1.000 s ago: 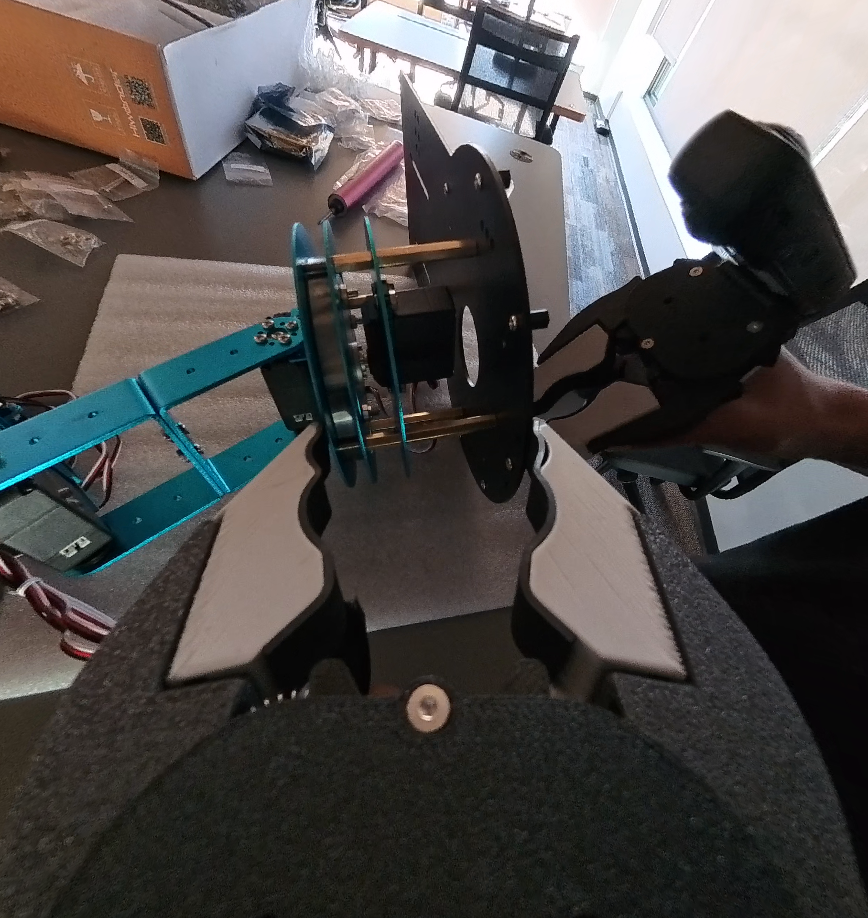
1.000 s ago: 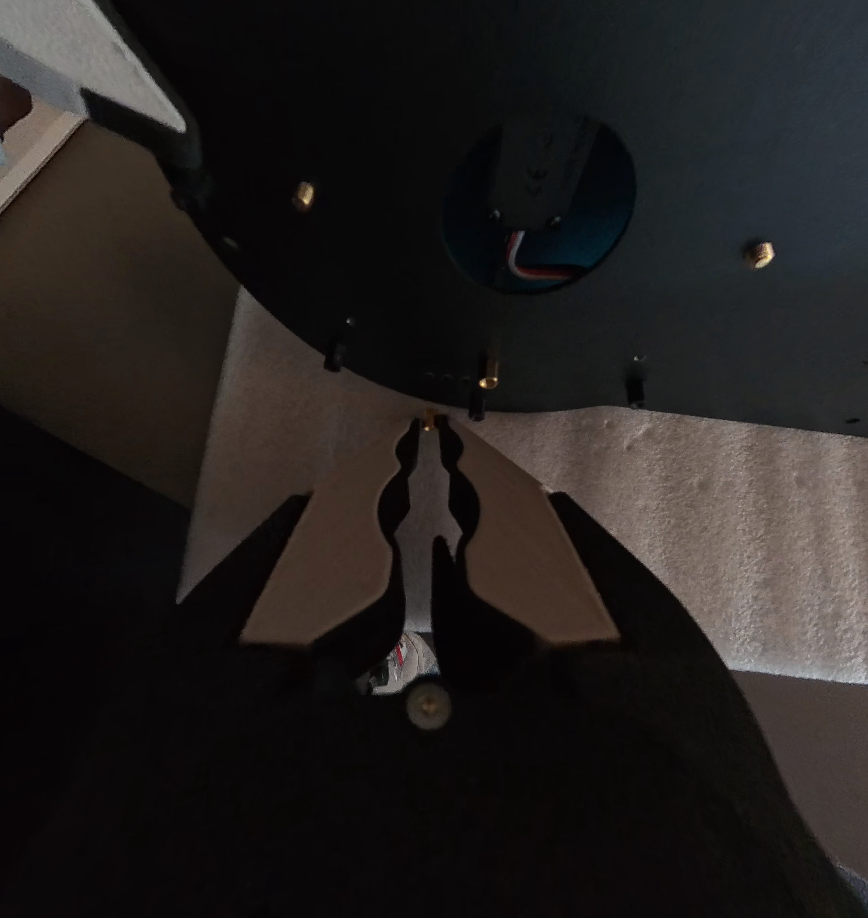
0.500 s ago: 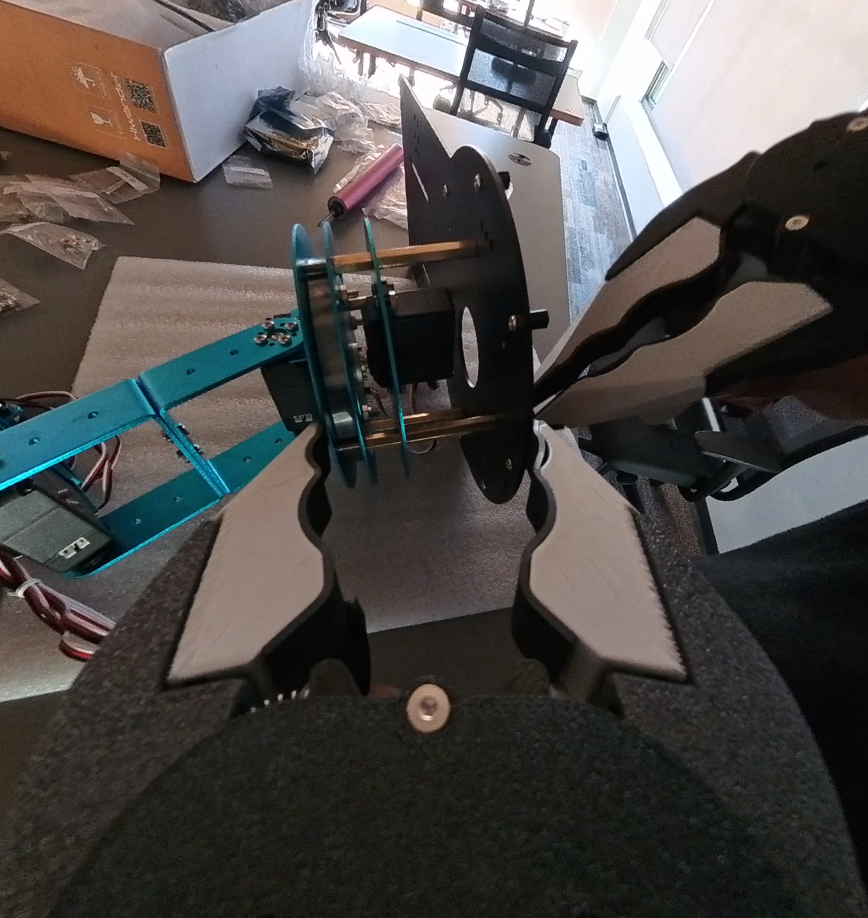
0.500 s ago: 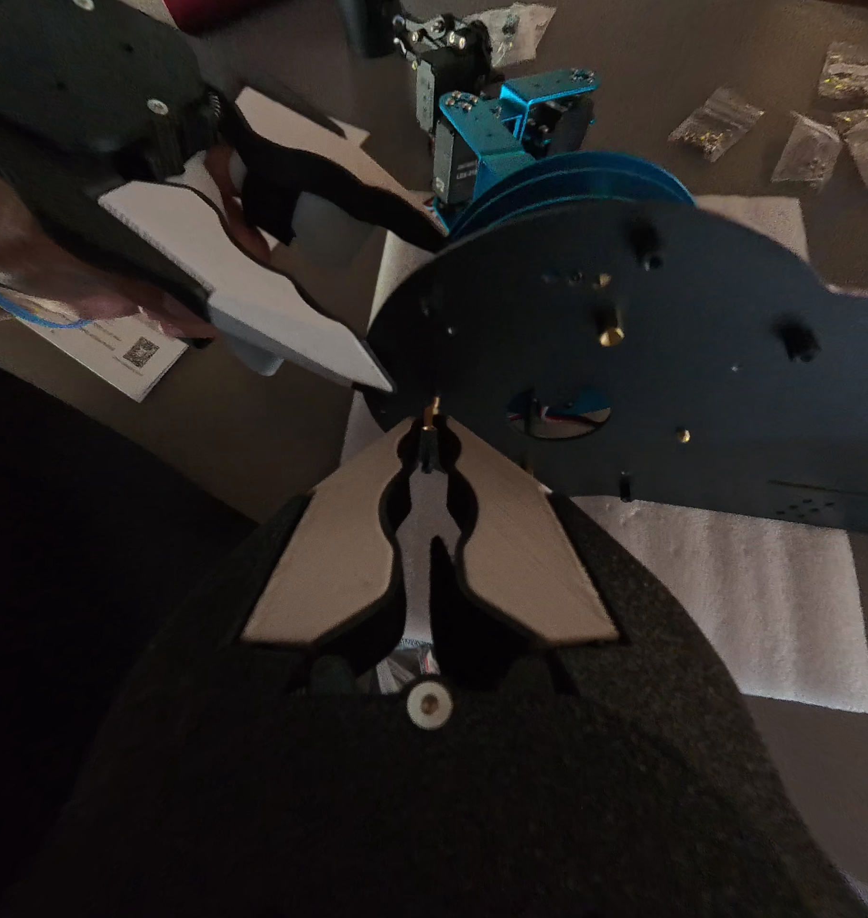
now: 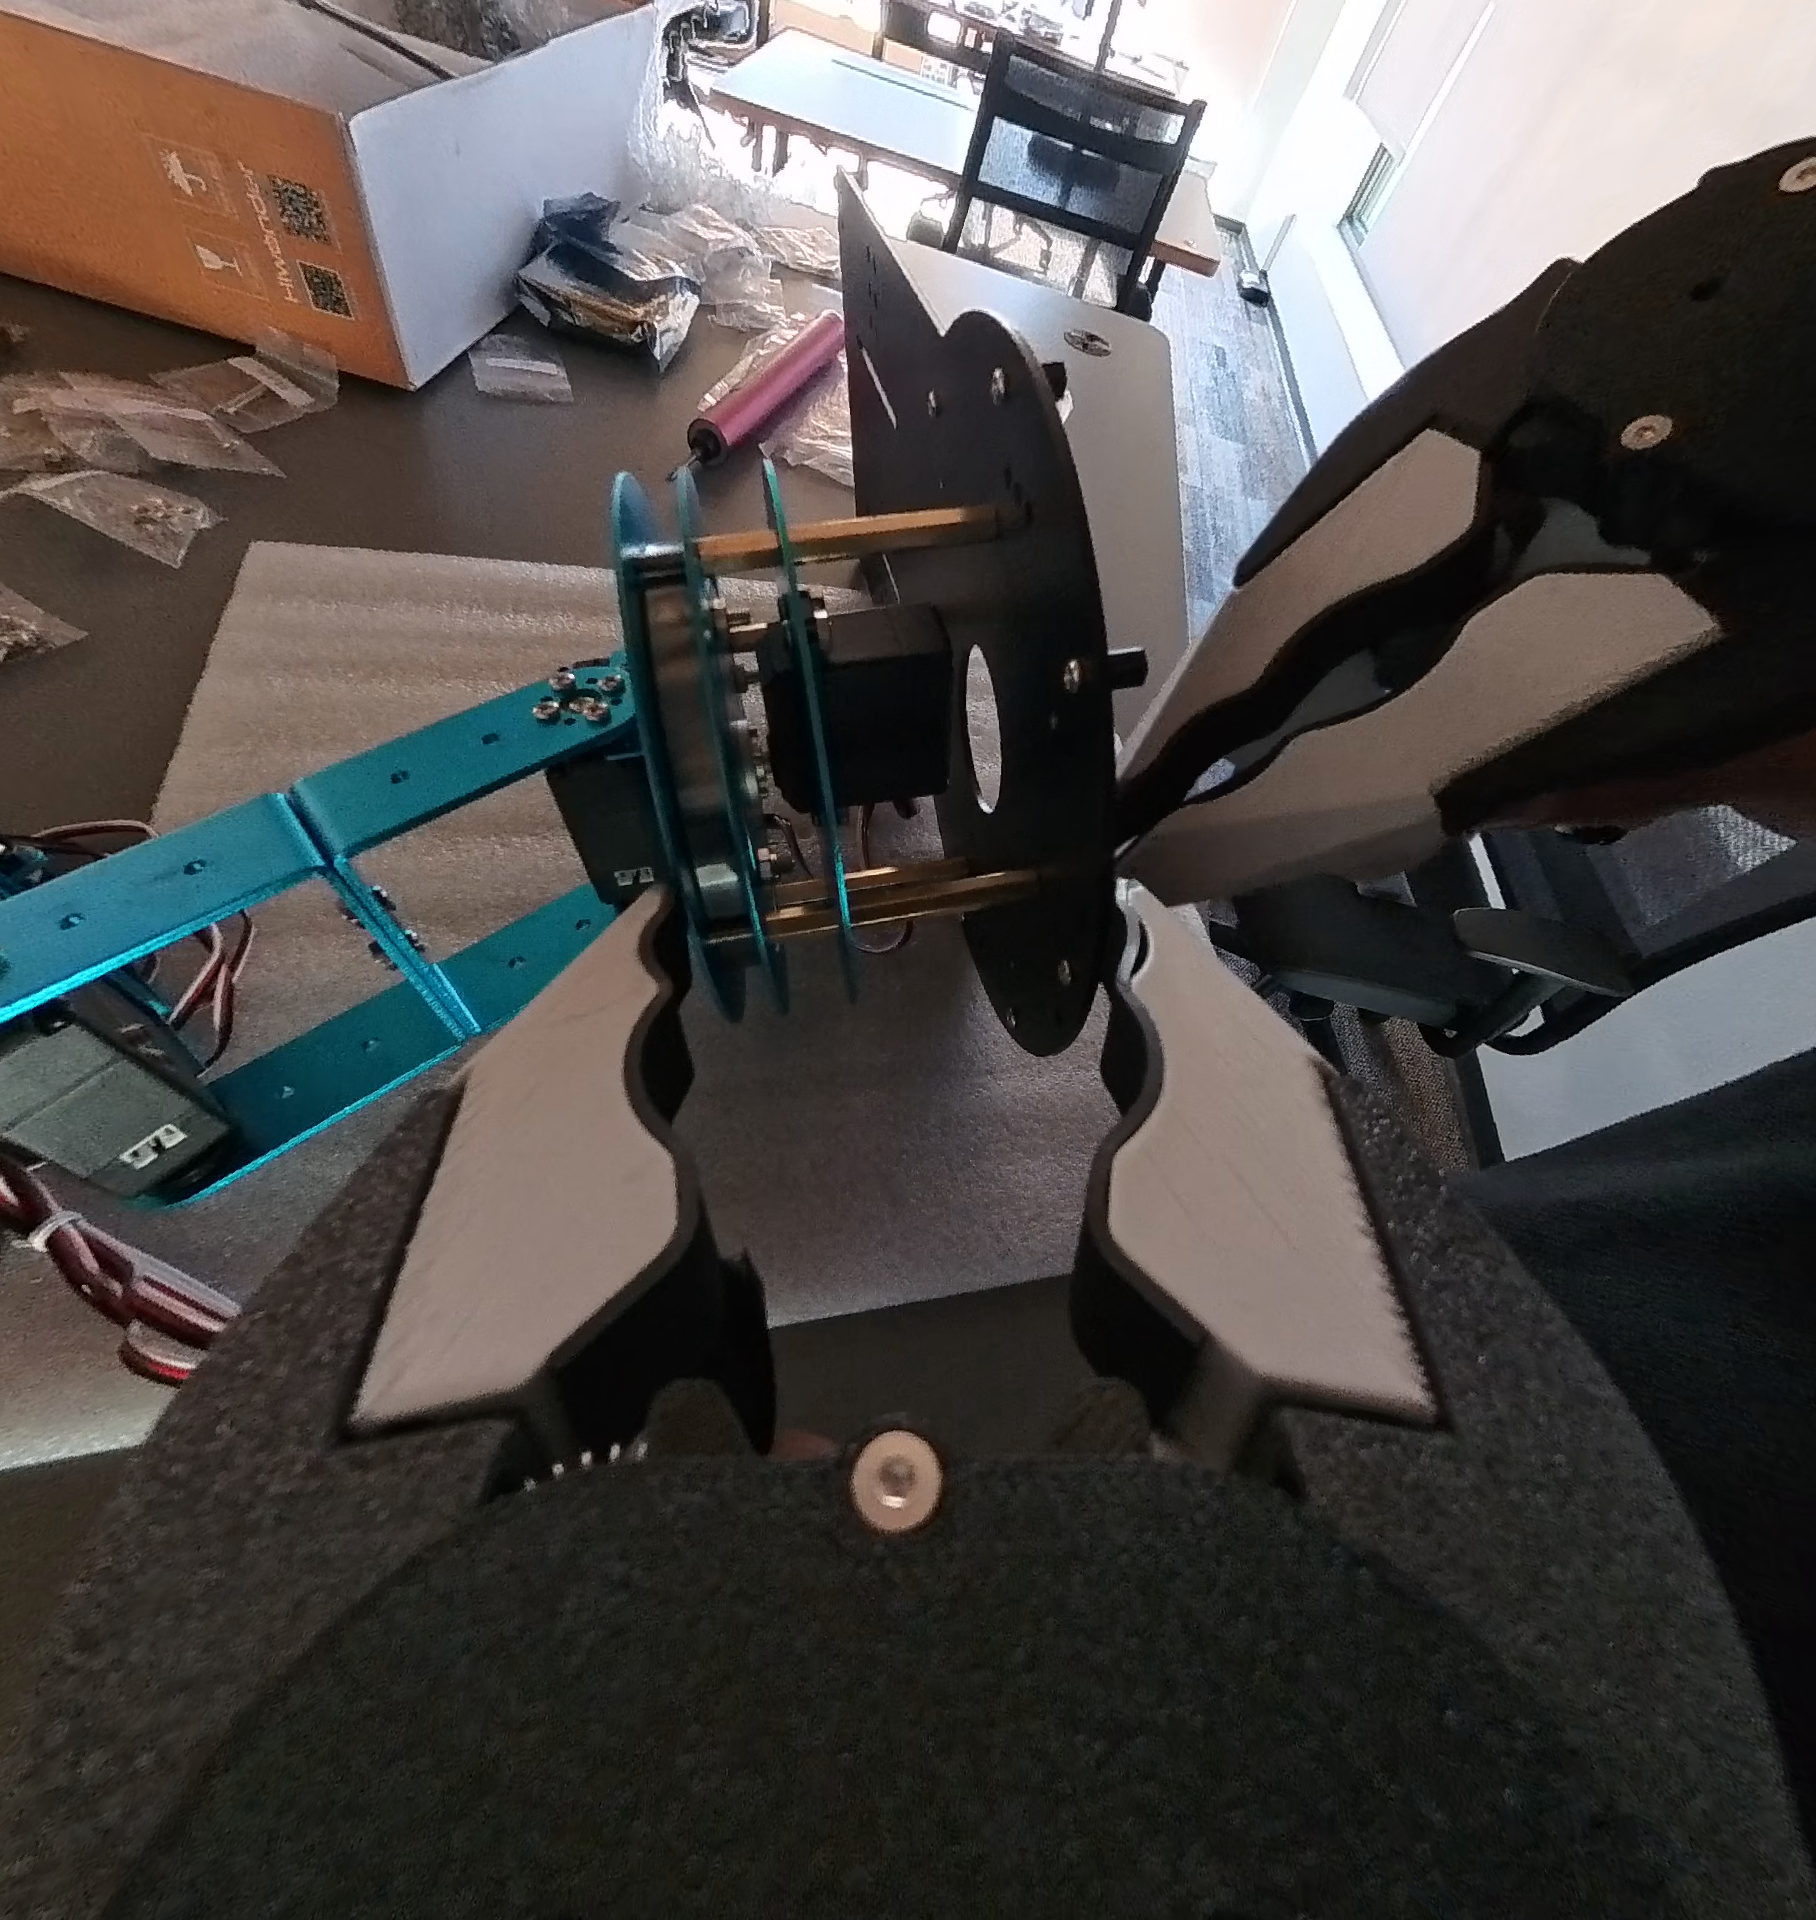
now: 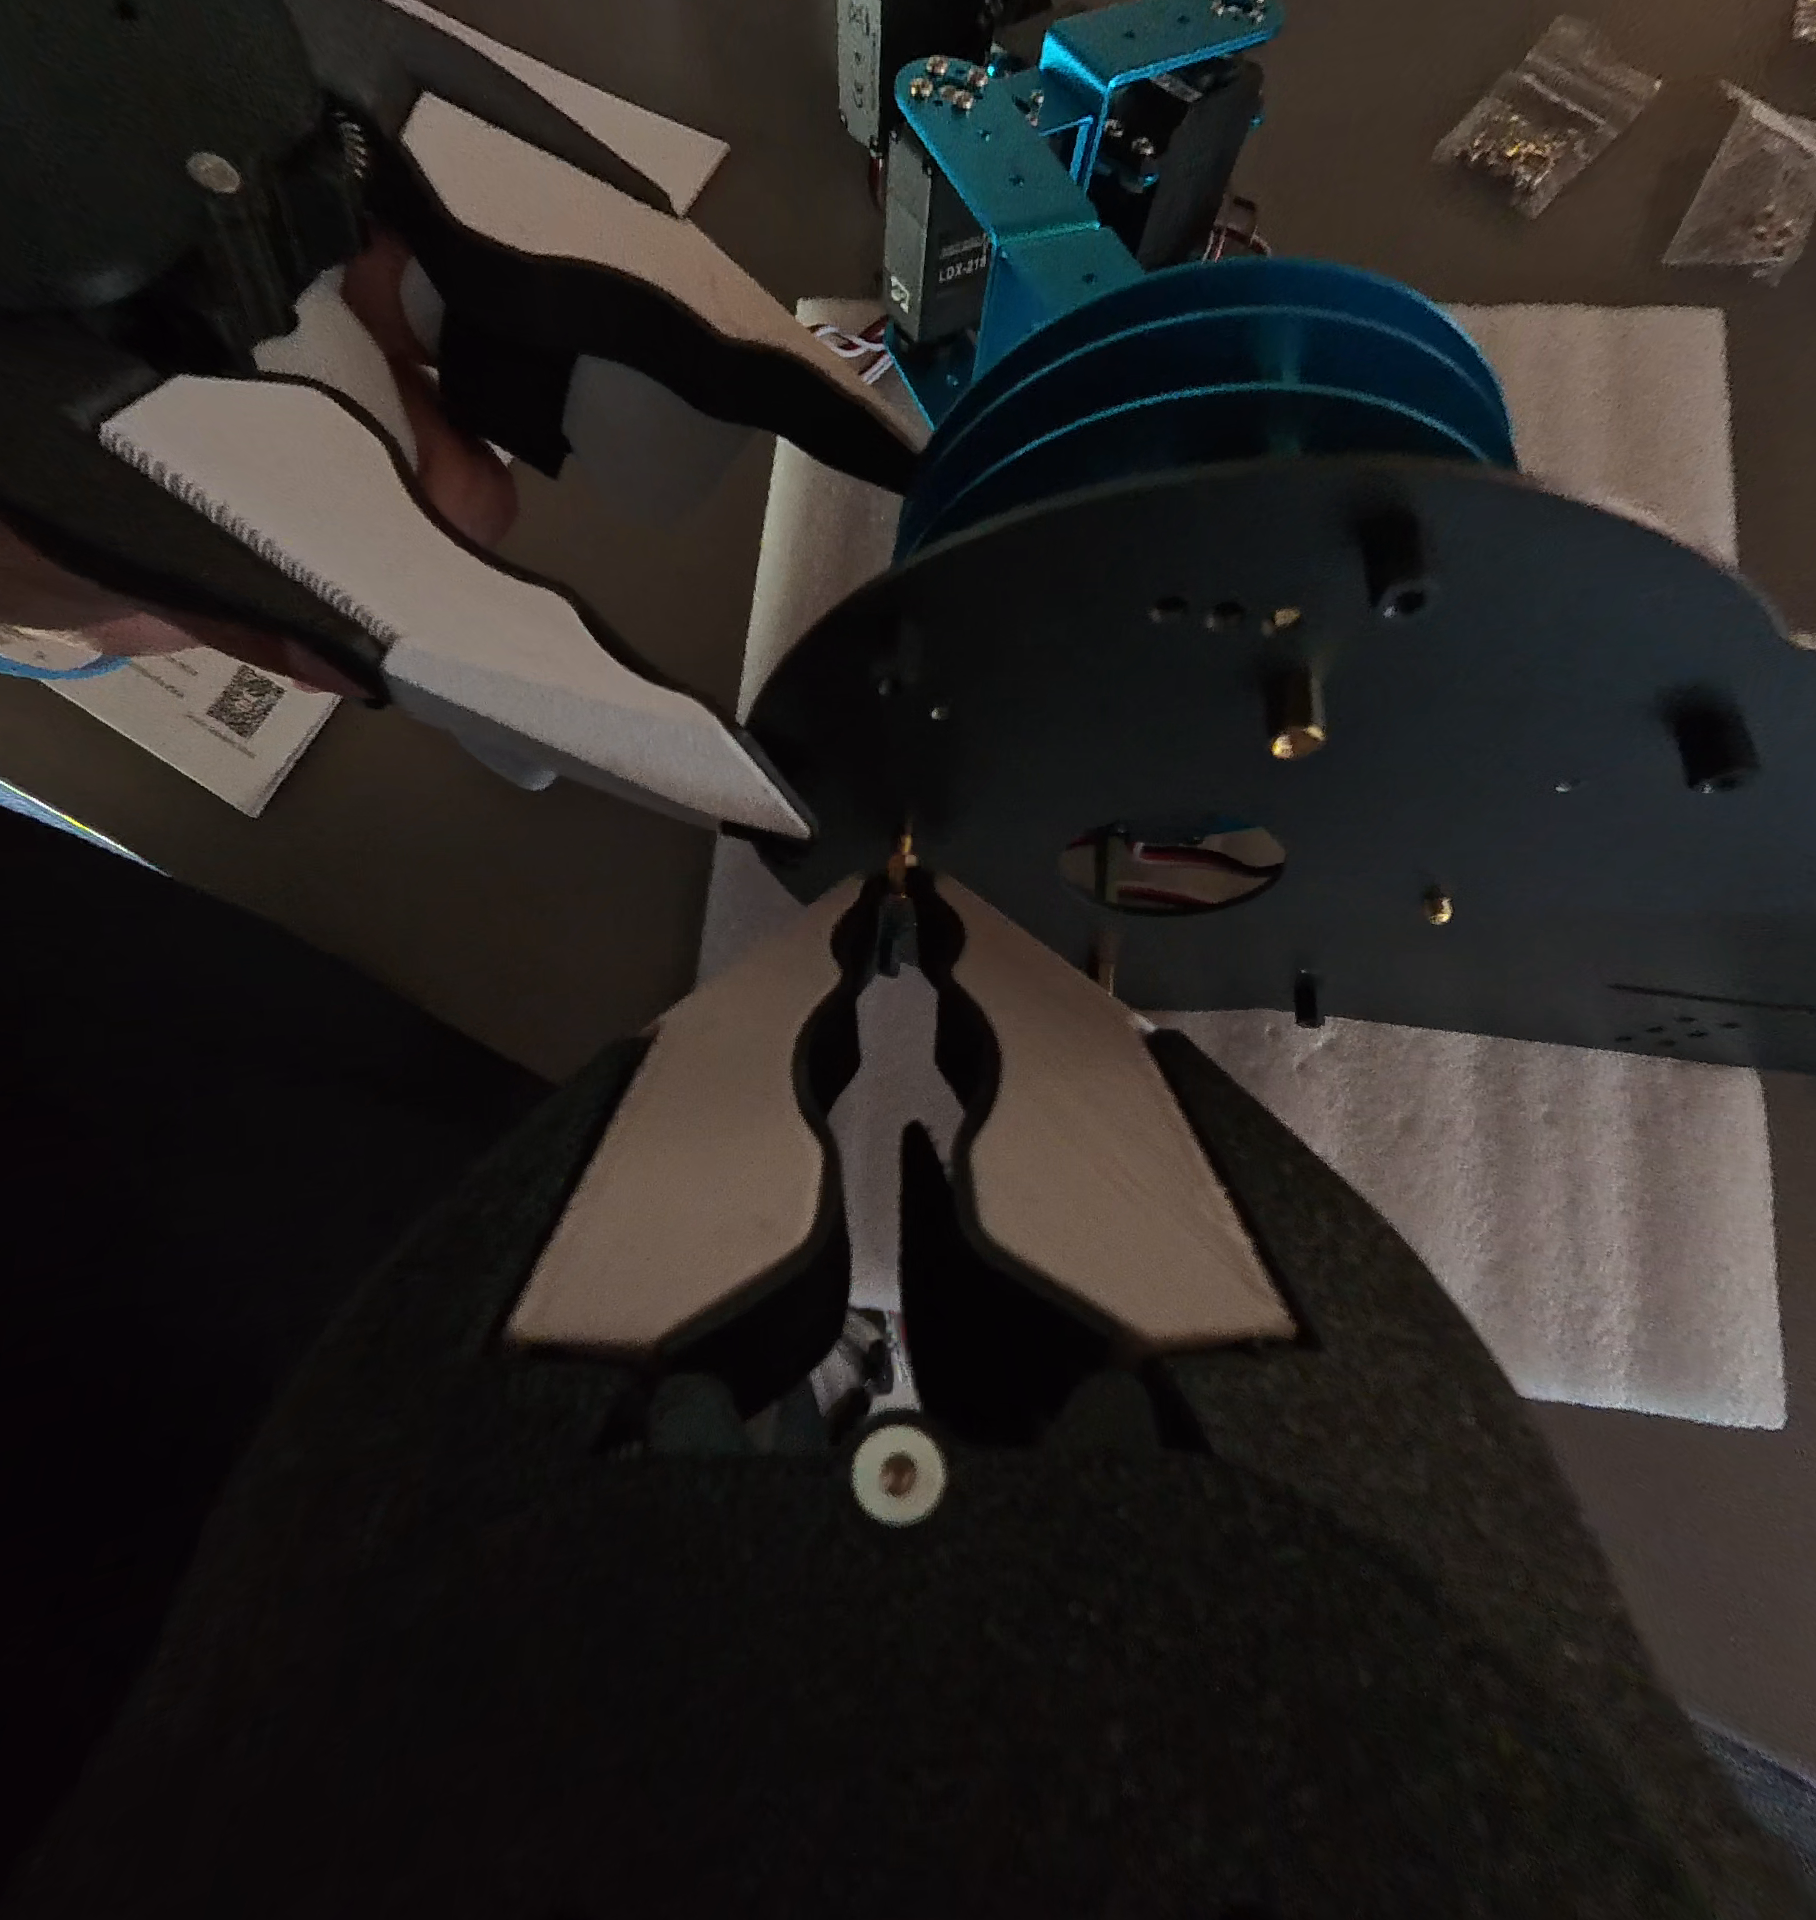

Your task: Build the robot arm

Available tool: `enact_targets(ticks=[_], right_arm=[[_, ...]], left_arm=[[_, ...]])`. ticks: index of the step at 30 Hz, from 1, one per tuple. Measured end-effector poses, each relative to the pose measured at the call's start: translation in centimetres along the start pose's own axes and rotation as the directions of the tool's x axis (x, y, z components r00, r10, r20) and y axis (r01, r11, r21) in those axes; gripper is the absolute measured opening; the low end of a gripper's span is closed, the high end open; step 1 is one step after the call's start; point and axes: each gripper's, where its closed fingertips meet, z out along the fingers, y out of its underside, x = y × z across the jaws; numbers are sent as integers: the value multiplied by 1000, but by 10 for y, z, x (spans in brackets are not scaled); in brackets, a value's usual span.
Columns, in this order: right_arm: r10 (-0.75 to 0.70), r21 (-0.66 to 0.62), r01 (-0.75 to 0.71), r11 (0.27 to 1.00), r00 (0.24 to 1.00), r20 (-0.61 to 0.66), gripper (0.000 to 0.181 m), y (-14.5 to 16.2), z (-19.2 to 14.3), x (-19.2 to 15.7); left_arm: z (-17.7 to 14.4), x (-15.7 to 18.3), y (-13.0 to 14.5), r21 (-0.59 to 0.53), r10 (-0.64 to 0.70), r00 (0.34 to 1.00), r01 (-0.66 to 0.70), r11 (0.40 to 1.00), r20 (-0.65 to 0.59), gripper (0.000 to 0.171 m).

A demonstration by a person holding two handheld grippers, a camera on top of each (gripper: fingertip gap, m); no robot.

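The left gripper (image 5: 899,925) spans the blue disc stack (image 5: 717,748) and round black metal base plate (image 5: 1008,665), fingers clamping both outer faces; plate stands on edge. The right gripper (image 6: 899,894) pinches a small brass-tipped standoff (image 6: 899,868), its axis pointing into the plate's face.

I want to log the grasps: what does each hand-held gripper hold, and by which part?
The left hand-held gripper spans the base assembly, blue disc to black plate, apparently gripping it. The right hand-held gripper pinches a small brass-tipped standoff by its dark end.
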Motion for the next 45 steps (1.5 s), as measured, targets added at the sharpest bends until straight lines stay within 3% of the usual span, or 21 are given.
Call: enact_targets(ticks=[10,18,45], right_arm=[[37,-28,-37,999,999,10,6,0,1,0],[243,-48,-239,970,965,98,6,0,1,-2],[161,-52,-159,986,986,51,5,-3,-2,1]], left_arm=[[0,0,0,3,-1,1000,1,1000,-2,79],[0,0,0,1,1,1000,-1,1000,-1,79],[0,0,0,7,-2,1000,2,1000,-2,79]])
